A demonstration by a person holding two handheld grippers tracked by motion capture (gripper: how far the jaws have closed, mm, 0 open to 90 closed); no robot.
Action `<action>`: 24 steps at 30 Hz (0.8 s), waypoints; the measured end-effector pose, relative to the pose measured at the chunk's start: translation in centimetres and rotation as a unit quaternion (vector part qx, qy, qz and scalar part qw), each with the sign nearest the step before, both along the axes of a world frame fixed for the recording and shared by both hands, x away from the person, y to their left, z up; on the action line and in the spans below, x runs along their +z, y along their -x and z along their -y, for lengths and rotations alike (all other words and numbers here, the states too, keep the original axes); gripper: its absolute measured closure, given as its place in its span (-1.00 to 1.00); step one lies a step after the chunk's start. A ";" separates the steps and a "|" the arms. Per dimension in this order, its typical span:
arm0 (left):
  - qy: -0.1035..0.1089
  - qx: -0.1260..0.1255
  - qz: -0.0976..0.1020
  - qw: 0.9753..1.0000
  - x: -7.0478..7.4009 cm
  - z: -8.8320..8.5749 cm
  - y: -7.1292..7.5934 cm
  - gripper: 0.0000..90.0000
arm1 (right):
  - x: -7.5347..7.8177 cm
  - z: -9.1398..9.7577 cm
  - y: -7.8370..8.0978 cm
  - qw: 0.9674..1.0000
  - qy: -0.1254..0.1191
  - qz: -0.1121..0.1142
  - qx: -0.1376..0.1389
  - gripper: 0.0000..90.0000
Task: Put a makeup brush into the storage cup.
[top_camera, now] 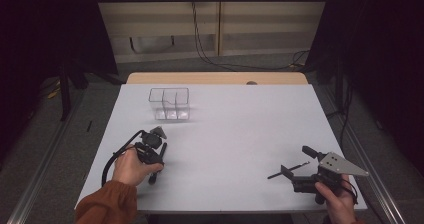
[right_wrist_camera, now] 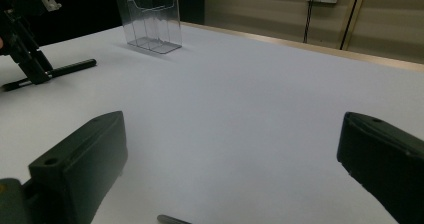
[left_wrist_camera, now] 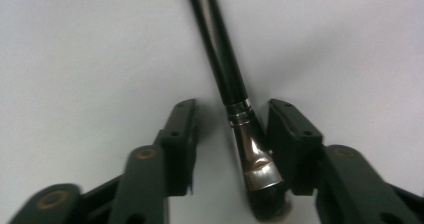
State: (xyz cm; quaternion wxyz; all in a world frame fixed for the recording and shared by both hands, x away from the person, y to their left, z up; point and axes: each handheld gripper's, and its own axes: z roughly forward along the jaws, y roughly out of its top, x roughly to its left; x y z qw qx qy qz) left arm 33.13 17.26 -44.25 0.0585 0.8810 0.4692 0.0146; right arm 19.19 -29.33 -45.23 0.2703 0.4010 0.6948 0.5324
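Note:
A black brush (left_wrist_camera: 231,79) with a silver ferrule (left_wrist_camera: 252,144) lies flat on the white table (top_camera: 240,129). My left gripper (left_wrist_camera: 232,109) is open and points down over it, one jaw on each side of the ferrule, neither clamped on it. From above, that left gripper (top_camera: 156,156) sits at the front left with the brush (top_camera: 153,178) sticking out below it. My right gripper (top_camera: 297,160) is open at the front right, over a thin black stick (top_camera: 280,173) lying on the table. The right gripper (right_wrist_camera: 235,134) has its jaws wide apart, nothing between them.
A clear plastic holder (top_camera: 170,104) with compartments stands at the back left; the same holder (right_wrist_camera: 150,21) looks empty. Bare tabletop runs between the two grippers. Cables (top_camera: 205,49) hang against the far wall, beyond the table's wooden back edge (top_camera: 215,78).

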 end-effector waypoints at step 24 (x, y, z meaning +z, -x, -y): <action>0.039 -0.037 -0.004 0.999 0.2 -1.0 -0.1 0.70 | 0.0 0.0 -0.1 1.000 0.000 -0.001 -0.002 -1.00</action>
